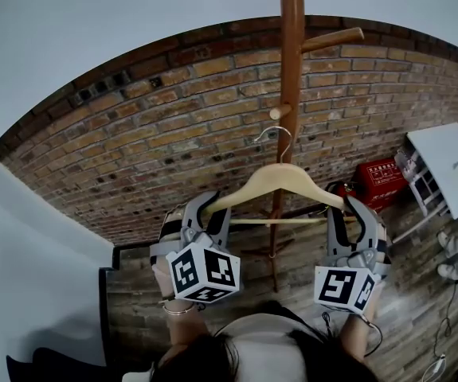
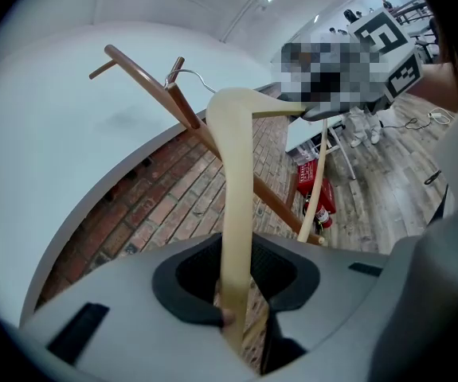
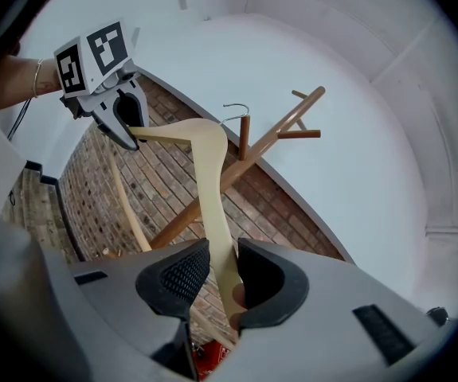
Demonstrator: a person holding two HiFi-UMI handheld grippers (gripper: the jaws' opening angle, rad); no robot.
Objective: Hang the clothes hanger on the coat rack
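Observation:
A pale wooden clothes hanger (image 1: 280,183) with a metal hook (image 1: 275,136) is held level in the air in front of the wooden coat rack (image 1: 291,70). My left gripper (image 1: 213,207) is shut on its left arm end, my right gripper (image 1: 348,210) on its right arm end. The hook hangs free just below the rack's short lower peg (image 1: 279,111); a longer peg (image 1: 332,38) juts out higher up. In the left gripper view the hanger arm (image 2: 232,173) runs out from between the pads toward the rack (image 2: 181,106). The right gripper view shows the arm (image 3: 209,181) pinched between the pads, hook (image 3: 236,110) beside the rack (image 3: 268,138).
A curved brick wall (image 1: 173,126) stands behind the rack. A red fire-extinguisher box (image 1: 380,180) sits on the wooden floor at the right, beside a white table (image 1: 452,165). Someone's shoes (image 1: 452,253) show at the far right.

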